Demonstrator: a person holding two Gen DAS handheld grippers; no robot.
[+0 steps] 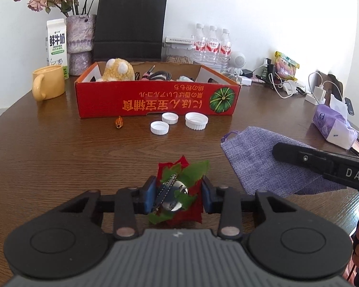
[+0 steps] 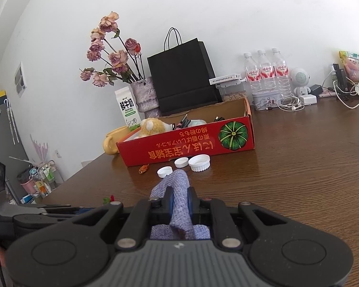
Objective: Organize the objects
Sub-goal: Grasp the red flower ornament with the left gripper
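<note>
From the left gripper's camera, the left gripper [image 1: 178, 195] is pinching a little decoration [image 1: 179, 186] made of red petals, green leaves and a shiny silver bell, just above the brown table [image 1: 59, 155]. Its blue pads [image 1: 148, 194] are pressing on both sides of it. The leaves are looking soft and floppy, and the bell is looking hard, round and slippery, so I think it is a light thing that could slide out; holding it around the bell seems best. The purple cloth bag [image 1: 270, 162] is lying on the table to the right, with the other tool over it. From the right gripper's camera, the right gripper [image 2: 179, 203] is squeezing a fold of that purple bag between its pads. The bag is looking soft, thin and light, so it is bunching up and will sag. The red box [image 2: 186, 143] is sitting farther back with three white caps [image 2: 183, 165] in front of it.
</note>
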